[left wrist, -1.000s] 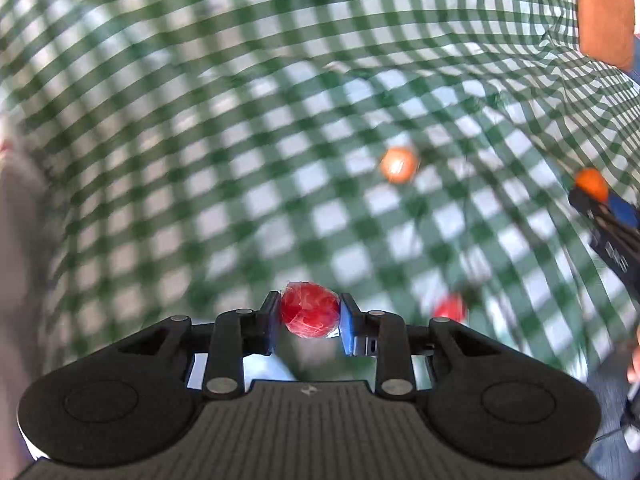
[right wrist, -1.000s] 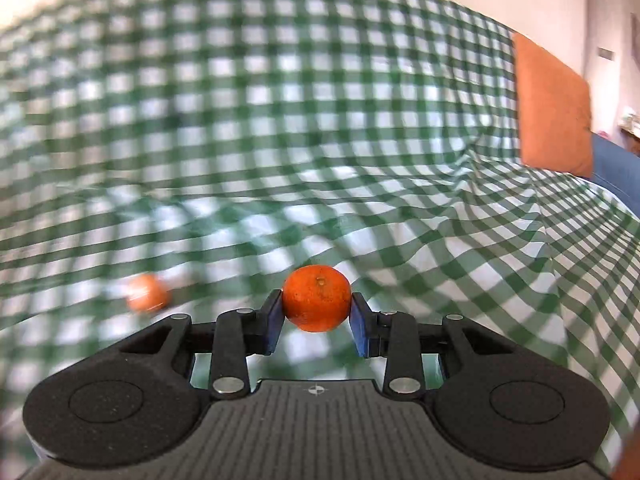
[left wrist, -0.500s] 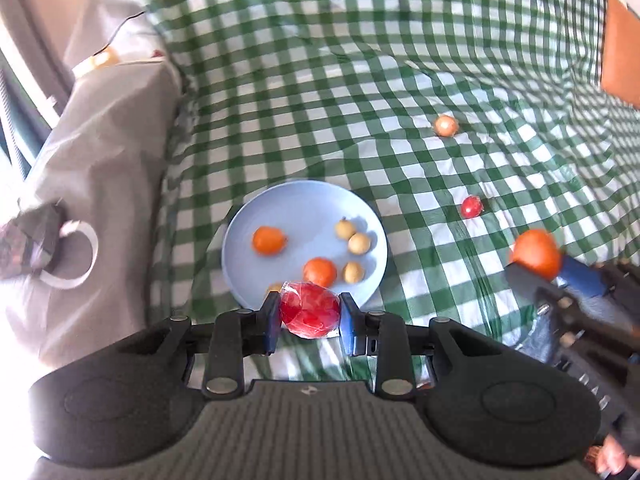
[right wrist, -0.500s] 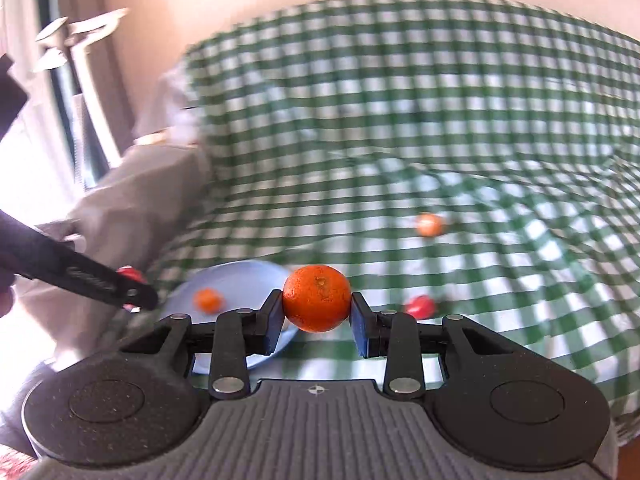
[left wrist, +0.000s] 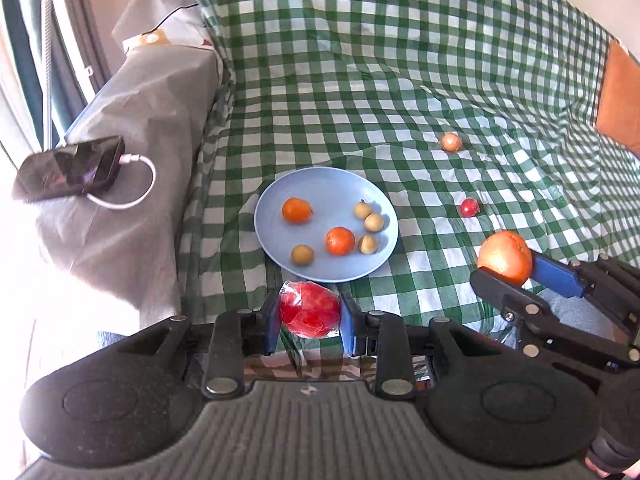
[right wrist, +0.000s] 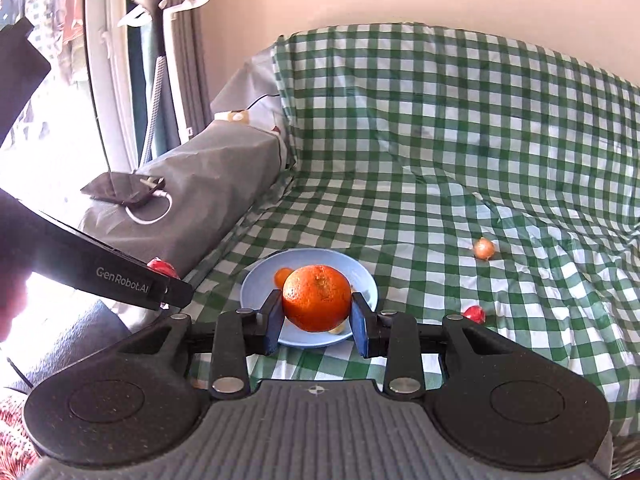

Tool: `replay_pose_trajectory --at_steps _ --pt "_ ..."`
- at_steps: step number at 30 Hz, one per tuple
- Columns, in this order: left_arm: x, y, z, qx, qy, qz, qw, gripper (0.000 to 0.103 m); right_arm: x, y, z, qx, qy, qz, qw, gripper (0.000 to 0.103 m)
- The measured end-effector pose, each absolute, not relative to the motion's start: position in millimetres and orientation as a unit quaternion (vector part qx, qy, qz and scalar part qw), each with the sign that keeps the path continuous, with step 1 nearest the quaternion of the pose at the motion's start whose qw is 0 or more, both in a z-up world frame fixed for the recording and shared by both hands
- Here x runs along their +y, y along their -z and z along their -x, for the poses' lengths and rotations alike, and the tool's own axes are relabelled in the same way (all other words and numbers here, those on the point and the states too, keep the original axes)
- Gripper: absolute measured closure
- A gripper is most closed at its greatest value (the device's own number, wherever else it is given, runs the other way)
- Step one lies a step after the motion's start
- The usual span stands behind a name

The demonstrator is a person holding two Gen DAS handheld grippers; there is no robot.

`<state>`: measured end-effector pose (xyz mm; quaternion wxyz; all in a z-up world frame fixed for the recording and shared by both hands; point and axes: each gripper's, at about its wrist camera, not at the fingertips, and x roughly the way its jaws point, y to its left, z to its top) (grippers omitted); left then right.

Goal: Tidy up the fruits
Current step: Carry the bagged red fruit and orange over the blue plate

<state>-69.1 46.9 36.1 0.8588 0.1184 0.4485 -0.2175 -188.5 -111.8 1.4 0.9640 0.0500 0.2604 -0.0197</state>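
your left gripper (left wrist: pixel 310 317) is clamped on a red fruit (left wrist: pixel 310 314) just short of the blue plate (left wrist: pixel 272 208), while your right gripper (right wrist: pixel 317 317) grips an orange (right wrist: pixel 317 298) right of that plate on the checked cloth (left wrist: pixel 360 80).

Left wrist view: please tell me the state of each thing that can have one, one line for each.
left gripper: shut on the red fruit
right gripper: shut on the orange
blue plate: holds six fruits
phone: lying flat, white cable plugged in
small red fruit: loose on the cloth
small orange fruit: loose on the cloth
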Motion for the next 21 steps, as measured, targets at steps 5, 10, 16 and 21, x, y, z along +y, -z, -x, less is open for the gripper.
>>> replay_pose_trajectory --at_steps 5,10,16,21 --pt "54 -33 68 0.449 0.212 -0.11 0.861 0.07 -104 0 185 0.272 0.009 -0.033 0.962 0.066" --pt "55 -30 54 0.452 0.209 -0.107 0.861 0.07 -106 3 178 0.278 0.014 -0.024 0.96 0.066" --pt "50 -28 29 0.451 0.205 -0.105 0.862 0.07 -118 10 160 0.292 0.031 -0.029 0.956 0.066" --pt "40 -21 3 0.45 0.201 -0.097 0.865 0.07 -122 19 140 0.312 0.028 -0.024 0.949 0.066"
